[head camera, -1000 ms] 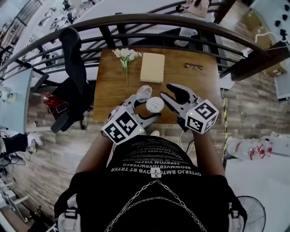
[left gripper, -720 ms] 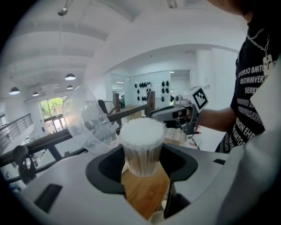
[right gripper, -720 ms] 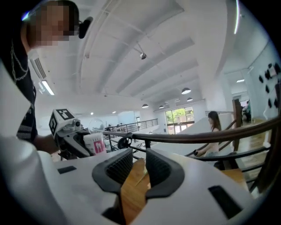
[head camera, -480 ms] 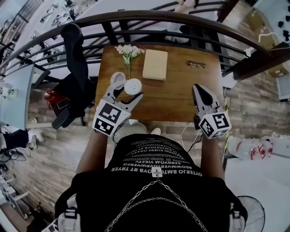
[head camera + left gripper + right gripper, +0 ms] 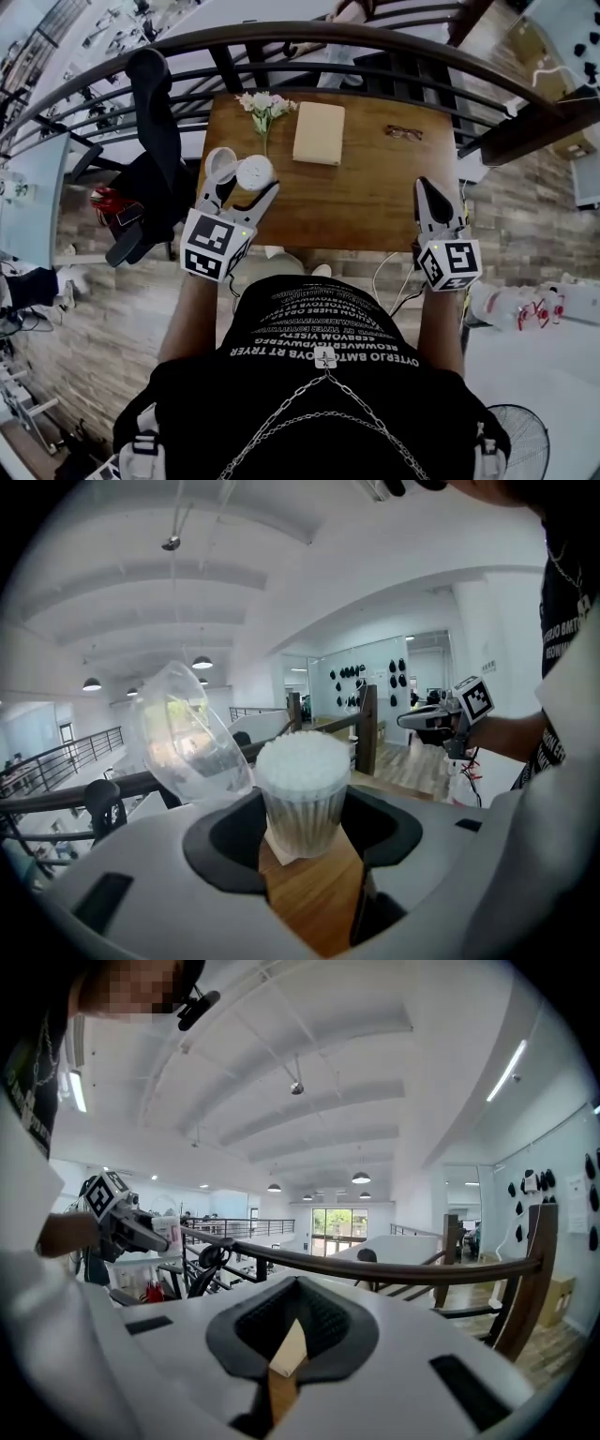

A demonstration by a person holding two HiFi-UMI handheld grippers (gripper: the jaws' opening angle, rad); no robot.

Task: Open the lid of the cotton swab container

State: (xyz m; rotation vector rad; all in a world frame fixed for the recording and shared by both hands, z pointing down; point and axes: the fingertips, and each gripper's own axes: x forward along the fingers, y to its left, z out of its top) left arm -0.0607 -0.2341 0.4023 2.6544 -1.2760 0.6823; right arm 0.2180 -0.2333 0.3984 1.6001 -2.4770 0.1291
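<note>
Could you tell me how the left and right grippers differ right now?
The left gripper grips the cotton swab container, lid open; the right gripper is shut and empty. Along the table, the left gripper is at the left edge, the right gripper near the right. Both carry marker cubes.

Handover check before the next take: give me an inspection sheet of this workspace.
Surface: wooden table, bare in the middle.
Job's things: cotton swab container, clear lid flipped open, swabs exposed.
Clutter: flowers, beige book, glasses on the far half.
Grippers: left gripper shut on the container; right gripper shut, empty, at the table's right edge.
Cables: thin cable hanging below the near edge.
Surroundings: curved railing, black chair, brick-patterned floor.
</note>
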